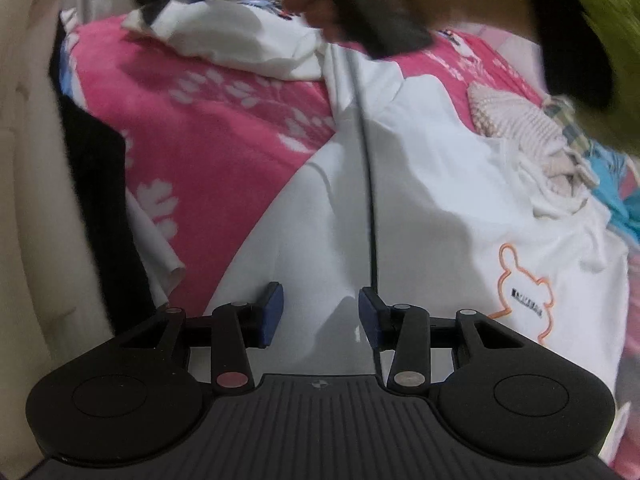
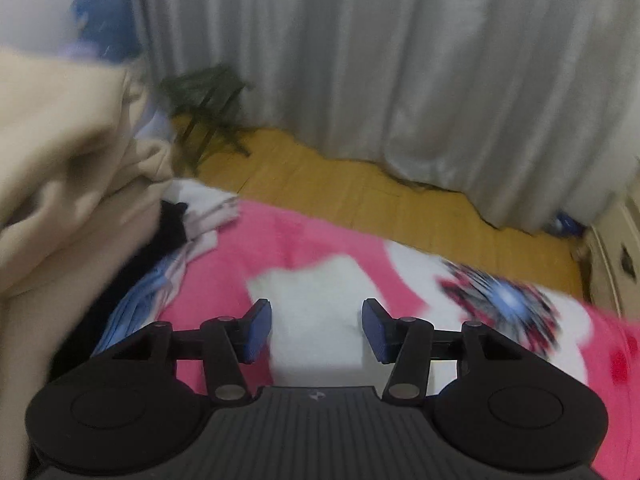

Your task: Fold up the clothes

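Note:
A white T-shirt (image 1: 420, 200) with an orange bear outline (image 1: 520, 304) lies spread on a pink flowered blanket (image 1: 224, 132). My left gripper (image 1: 322, 312) hovers over it, open, with only the flat cloth showing between the blue pads. A thin black cable (image 1: 368, 160) runs down to its right finger. A second white garment (image 1: 240, 40) lies crumpled farther back. At the top edge the other gripper and a hand (image 1: 360, 12) show as a dark blur. In the right wrist view my right gripper (image 2: 316, 330) is open above a white garment (image 2: 316, 296) with a red-and-blue print (image 2: 504, 304).
A beige knit piece (image 1: 516, 120) lies at the right. Beige fabric (image 2: 60, 180), a black garment (image 2: 172, 232) and a blue striped one (image 2: 140, 300) are piled at the left. Past the bed are wooden floor (image 2: 360, 192), a dark stool (image 2: 212, 108), grey curtains (image 2: 360, 60) and a cabinet (image 2: 616, 264).

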A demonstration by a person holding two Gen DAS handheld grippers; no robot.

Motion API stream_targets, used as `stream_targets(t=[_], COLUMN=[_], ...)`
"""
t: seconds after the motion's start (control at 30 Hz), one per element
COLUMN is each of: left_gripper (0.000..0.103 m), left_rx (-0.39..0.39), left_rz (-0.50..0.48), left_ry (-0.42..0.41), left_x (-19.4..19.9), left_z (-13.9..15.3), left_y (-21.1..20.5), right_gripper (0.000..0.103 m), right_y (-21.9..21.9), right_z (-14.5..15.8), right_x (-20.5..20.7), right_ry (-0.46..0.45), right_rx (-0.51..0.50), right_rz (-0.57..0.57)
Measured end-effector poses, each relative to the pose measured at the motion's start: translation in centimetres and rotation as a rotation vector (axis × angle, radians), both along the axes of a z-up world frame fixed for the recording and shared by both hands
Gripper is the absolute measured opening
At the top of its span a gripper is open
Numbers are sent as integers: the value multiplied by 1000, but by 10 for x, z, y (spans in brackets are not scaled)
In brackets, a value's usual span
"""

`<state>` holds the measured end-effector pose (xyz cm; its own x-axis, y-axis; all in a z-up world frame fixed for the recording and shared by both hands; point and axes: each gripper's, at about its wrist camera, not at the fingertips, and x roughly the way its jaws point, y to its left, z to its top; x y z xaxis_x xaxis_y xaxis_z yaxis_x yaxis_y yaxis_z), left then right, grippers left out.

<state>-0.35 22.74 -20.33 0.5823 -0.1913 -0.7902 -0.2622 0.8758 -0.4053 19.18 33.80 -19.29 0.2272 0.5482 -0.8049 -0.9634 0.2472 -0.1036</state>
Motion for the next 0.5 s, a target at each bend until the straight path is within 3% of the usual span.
stream_targets(t=[0.13,0.17,0.2,0.23,0.4,0.5], left_gripper=[41,41,41,42,42,42], left_rx=[-34,-40,-47,-54,-46,-91], left_rz=[10,9,8,7,-21,-27], left_ry=[2,2,2,1,-37,-47], left_x=[-3,-3,-3,-3,-10,-14], left_z=[0,0,0,0,3,4], left_y=[6,7,9,10,15,19], right_gripper=[53,46,18,8,8,8], right_y=[28,28,23,15,-92,-180], right_z=[-25,-25,-21,-14,56,108], right_x=[-5,-3,2,9,67,84], right_ry=[-48,-37,-21,-4,160,190], right_rx=[-68,-55,-31,-2,309,558], right_rz=[7,-16,-58,-110,-444,-620])
